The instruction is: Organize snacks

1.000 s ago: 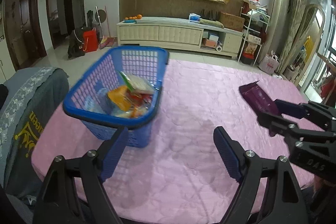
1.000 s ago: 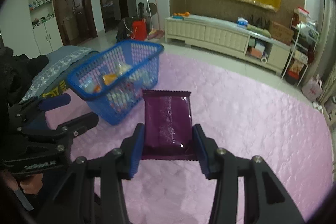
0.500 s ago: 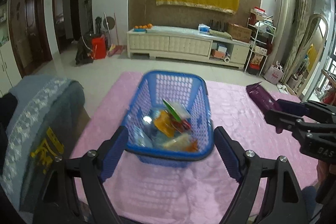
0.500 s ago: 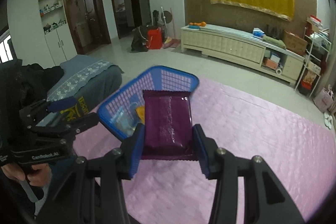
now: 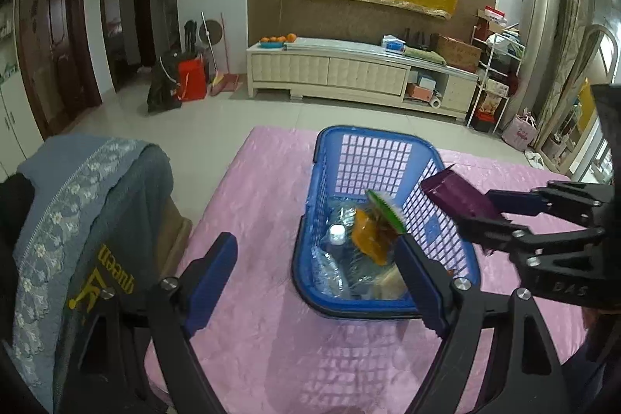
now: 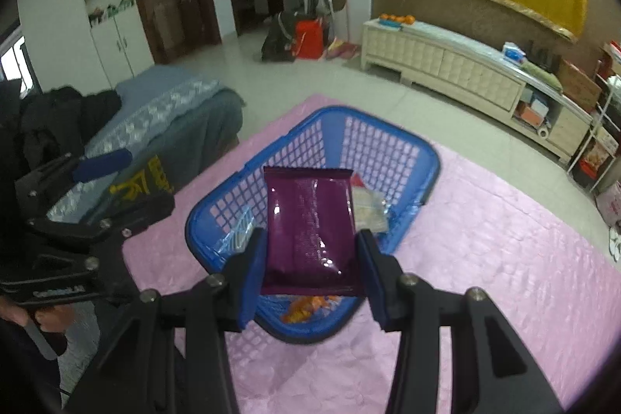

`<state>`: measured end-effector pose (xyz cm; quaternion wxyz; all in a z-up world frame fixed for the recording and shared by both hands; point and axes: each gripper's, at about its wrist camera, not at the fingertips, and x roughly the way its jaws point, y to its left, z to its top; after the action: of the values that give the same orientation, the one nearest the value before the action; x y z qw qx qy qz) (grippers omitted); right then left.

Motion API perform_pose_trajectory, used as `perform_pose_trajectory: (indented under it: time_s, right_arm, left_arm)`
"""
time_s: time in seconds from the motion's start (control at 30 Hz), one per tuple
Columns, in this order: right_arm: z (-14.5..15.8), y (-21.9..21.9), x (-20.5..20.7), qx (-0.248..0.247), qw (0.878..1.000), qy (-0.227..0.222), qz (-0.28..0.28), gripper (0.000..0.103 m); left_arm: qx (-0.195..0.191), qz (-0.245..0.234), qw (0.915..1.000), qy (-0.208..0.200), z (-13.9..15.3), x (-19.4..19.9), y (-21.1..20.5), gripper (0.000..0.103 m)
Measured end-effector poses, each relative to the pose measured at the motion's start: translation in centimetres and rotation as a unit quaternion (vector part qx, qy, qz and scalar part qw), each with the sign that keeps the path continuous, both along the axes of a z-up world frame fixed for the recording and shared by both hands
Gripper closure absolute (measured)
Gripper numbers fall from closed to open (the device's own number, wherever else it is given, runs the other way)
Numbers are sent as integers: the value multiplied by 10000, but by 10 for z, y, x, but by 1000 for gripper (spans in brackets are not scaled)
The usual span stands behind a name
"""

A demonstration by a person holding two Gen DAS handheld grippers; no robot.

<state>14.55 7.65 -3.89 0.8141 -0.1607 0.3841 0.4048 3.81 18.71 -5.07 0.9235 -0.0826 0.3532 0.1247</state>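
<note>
Purple foil snack packet [image 6: 310,227] clamped flat in right claw [image 6: 308,258], above blue plastic mesh basket [image 6: 388,142]; left claw [image 5: 314,278] wide, empty.

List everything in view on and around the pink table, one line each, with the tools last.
basket: one, blue, standing on the table
purple packet: one, held above the basket
orange packet: one, inside the basket
green-edged packet: one, inside the basket, standing up
water bottle: one, clear with white cap, lying in the basket
table cover: one, pink, under the basket
chair cover: one, grey-blue, left of the table
cabinet: one, cream, by the far wall
left tool: one, black with blue pads, open and empty
right tool: one, black with blue pads, shut on the purple packet
</note>
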Motion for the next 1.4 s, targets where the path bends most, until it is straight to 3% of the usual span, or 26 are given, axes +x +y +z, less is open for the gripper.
perform_pose_trajectory:
  time_s: [0.23, 0.37, 0.43, 0.5, 0.57, 0.77, 1.0, 1.13, 1.2, 1.4]
  right_arm:
    - [-33, 27, 10, -381, 9990, 223, 119, 52]
    - [-42, 33, 8, -443, 9987, 134, 208, 51]
    - [-41, 30, 4, -422, 9989, 13, 200, 46]
    - [-40, 28, 2, -417, 9988, -52, 236, 32]
    - [-36, 22, -1, -343, 9990, -140, 253, 24]
    - [-19, -38, -12, 438, 9976, -178, -502, 16]
    - [-2, -114, -37, 821, 9846, -167, -1538, 16]
    - [9, -159, -59, 890, 9729, -168, -2129, 7]
    - [17, -172, -71, 975, 9701, -285, -2203, 0]
    - [52, -206, -118, 1091, 9562, -975, -2534, 0]
  left_arm:
    - [-33, -137, 9998, 130, -20, -1, 10, 21]
    - [-172, -86, 9997, 142, -27, -3, 14, 21]
    - [-200, -93, 9997, 78, -29, -4, 12, 21]
    - [-182, -109, 9998, -3, -28, -6, 9, 21]
    - [-133, -138, 9998, -39, -27, -9, 5, 21]
    - [-253, -88, 9993, -264, -26, -26, -13, 20]
    - [-244, -186, 9981, -532, -16, -53, -55, 15]
    - [-180, -450, 9954, -831, 7, -69, -84, 1]
    - [-59, -561, 9931, -1030, 21, -78, -98, 0]
    - [161, -765, 9860, -1474, 59, -101, -131, 0]
